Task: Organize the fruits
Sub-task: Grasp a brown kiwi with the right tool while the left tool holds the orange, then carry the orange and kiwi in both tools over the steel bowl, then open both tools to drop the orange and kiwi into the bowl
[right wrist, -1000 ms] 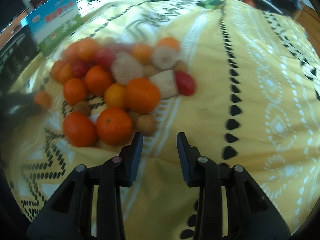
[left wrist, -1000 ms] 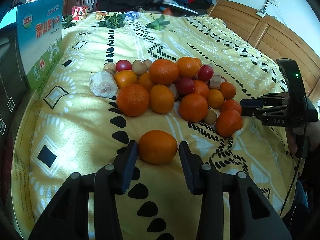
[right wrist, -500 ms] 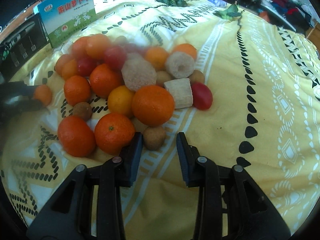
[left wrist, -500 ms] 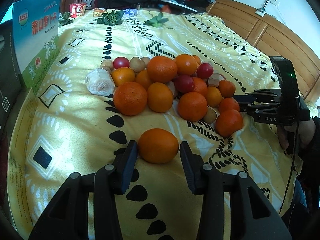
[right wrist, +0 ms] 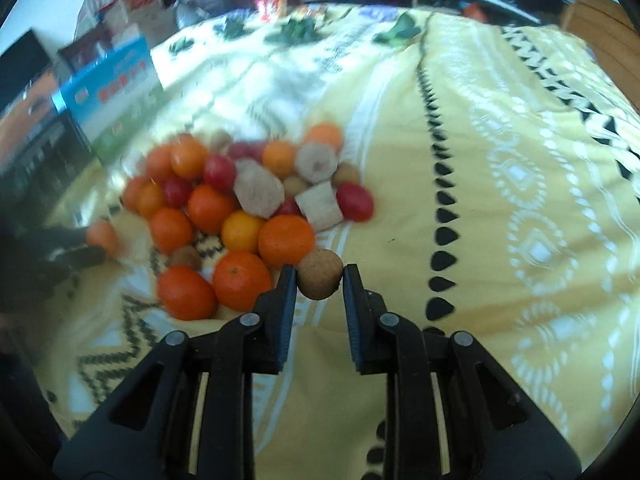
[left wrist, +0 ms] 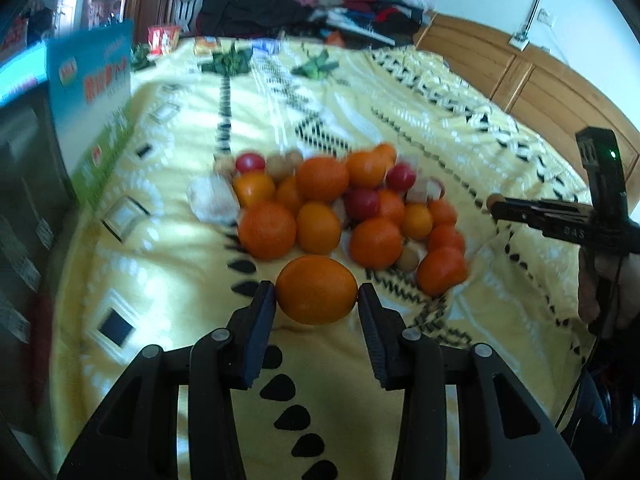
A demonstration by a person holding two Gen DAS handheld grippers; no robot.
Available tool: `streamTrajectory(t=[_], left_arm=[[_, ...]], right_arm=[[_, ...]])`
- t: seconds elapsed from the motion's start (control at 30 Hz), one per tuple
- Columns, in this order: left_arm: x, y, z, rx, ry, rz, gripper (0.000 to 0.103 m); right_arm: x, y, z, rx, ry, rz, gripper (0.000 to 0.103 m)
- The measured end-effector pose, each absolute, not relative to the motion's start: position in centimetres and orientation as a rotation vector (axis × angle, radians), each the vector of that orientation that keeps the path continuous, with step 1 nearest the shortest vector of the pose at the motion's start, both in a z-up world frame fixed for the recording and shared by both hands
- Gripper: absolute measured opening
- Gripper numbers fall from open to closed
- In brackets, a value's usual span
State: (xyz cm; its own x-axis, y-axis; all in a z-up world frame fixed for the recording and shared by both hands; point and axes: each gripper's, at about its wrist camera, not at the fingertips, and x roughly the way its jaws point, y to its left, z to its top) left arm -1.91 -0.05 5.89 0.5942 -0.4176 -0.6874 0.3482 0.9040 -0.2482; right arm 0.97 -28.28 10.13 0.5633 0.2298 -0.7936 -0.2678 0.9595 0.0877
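Plainly, orange (left wrist: 316,295) round, smooth, bright.

Yellow patterned bedspread (left wrist: 168,240) covers bed. Blue-green printed box (left wrist: 96,120) upright at left edge. Green leaves (left wrist: 232,62) near far end. Clothes pile (left wrist: 304,4) beyond. Wooden headboard (left wrist: 532,88) at right.

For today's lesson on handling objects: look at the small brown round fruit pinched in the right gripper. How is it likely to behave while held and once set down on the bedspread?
The small brown fruit is nearly spherical, so it would probably roll once released on the bedspread. The right gripper meets it only at two narrow spots, so it may twist or slip out. It looks light for its size.
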Motion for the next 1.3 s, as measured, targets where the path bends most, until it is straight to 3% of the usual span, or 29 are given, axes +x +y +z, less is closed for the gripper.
streamTrajectory(t=[0.3,0.63,0.93,1.3], left_arm=[[-5.8,5.4,13.9,-0.137,0.638,-0.349,0.044],[-14.8,21.3,19.9,-0.256,0.508,0.005,0.043],[-20.5,32.7,17.3,-0.374,0.566,0.252,0.043],[-21.6,35.2,13.0,-0.421,0.665,0.265,0.043]], right_arm=[[-2.0,-22.2,18.1,-0.065,0.749,0.39,0.024],[-4.2,-5.1,23.9,-0.071,0.646,0.795,0.024],[-7.9,10.2,22.6,-0.151,0.709,1.069,0.024],[-10.2,16.5,18.0,-0.249,0.857,1.105,0.024]])
